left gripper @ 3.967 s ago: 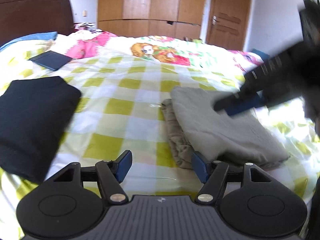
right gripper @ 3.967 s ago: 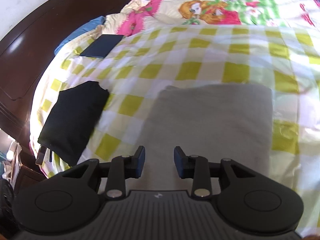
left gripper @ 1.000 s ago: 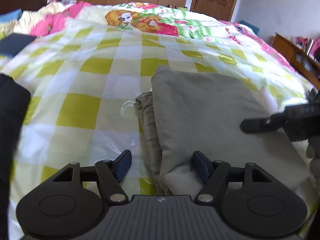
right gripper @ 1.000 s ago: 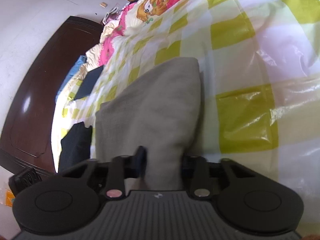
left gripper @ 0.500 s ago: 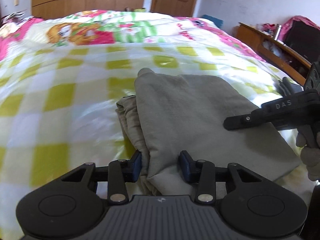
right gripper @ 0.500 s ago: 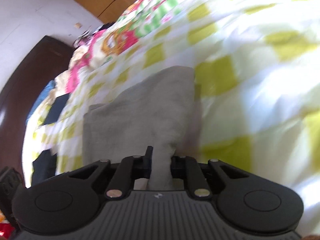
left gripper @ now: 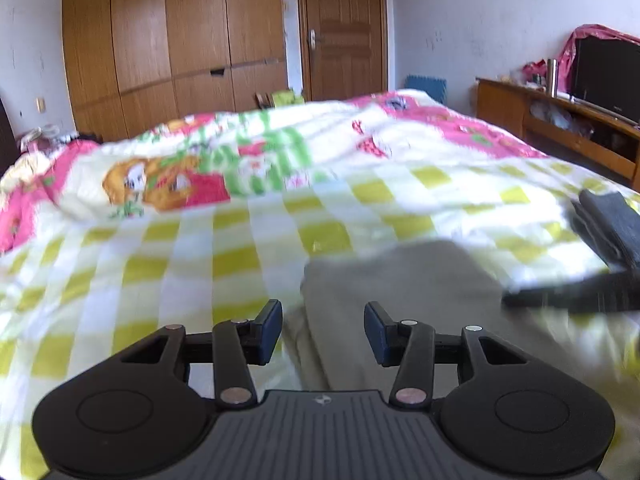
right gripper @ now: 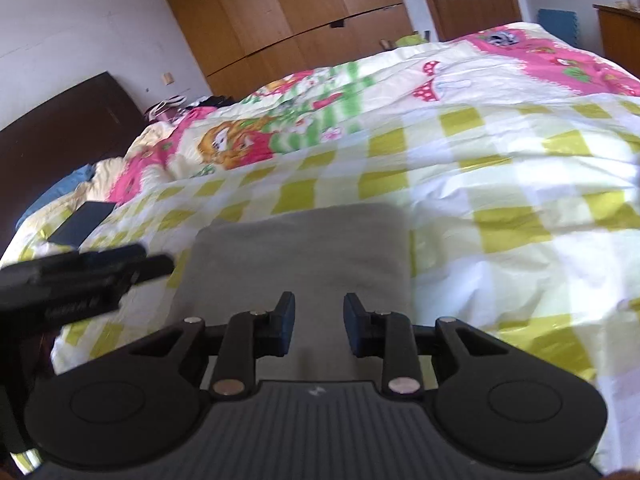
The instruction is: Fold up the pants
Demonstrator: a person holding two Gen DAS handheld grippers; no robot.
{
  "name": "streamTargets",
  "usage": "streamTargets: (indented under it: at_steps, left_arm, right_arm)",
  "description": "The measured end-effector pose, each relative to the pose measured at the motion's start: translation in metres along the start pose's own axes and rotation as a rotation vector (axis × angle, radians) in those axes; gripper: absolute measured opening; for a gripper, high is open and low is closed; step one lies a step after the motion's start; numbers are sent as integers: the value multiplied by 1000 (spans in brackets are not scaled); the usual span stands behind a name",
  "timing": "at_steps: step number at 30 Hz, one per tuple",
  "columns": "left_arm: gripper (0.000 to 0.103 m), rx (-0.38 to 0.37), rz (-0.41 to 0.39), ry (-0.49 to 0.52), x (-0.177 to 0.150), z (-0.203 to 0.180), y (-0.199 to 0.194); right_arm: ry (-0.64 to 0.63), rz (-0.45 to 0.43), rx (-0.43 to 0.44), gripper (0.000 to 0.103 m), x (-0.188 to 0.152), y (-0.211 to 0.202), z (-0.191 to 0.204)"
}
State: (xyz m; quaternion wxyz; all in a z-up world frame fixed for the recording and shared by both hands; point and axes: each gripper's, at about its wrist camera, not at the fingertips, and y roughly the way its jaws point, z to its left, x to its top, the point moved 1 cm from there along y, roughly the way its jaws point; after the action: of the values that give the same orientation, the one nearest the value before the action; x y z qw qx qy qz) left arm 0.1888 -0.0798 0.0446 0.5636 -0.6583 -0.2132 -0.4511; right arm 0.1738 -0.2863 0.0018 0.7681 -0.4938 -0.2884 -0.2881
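The folded grey-beige pants (left gripper: 404, 284) lie flat on the yellow-checked bedspread (left gripper: 200, 256), also in the right wrist view (right gripper: 304, 248). My left gripper (left gripper: 323, 330) is open and empty, just above the pants' near left edge. My right gripper (right gripper: 319, 325) is open and empty, over the near edge of the pants. The left gripper's body shows blurred at the left of the right wrist view (right gripper: 80, 280), and the right gripper's finger shows blurred at the right of the left wrist view (left gripper: 568, 292).
A folded dark grey garment (left gripper: 612, 224) lies at the bed's right edge. A dark flat item (right gripper: 82, 222) lies near the headboard (right gripper: 52, 140). A wardrobe (left gripper: 176, 40) and door (left gripper: 344, 28) stand behind the bed; a TV bench (left gripper: 560, 124) at right.
Both grippers were shut on the near edge of the pants half a second ago. Now both have opened, let go and lifted back; the pants lie flat on the bed.
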Motion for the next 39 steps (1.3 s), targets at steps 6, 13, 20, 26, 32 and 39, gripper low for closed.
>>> streamTargets:
  at_steps: [6, 13, 20, 26, 32, 39]
  left_arm:
    - [59, 133, 44, 40, -3, -9, 73]
    - [66, 158, 70, -29, -23, 9, 65]
    - [66, 185, 93, -30, -47, 1, 18]
    - [65, 197, 200, -41, -79, 0, -8]
    - [65, 172, 177, -88, -86, -3, -41]
    - [65, 149, 126, -101, -82, -11, -74]
  right_arm:
    - [-67, 80, 9, 29, -21, 18, 5]
    - [-115, 42, 32, 29, -34, -6, 27]
    - [-227, 117, 19, 29, -52, 4, 56]
    - [-198, 111, -5, 30, -57, -9, 62]
    - [-149, 84, -26, 29, -62, -33, 65]
    - [-113, 77, -53, 30, -73, -53, 69]
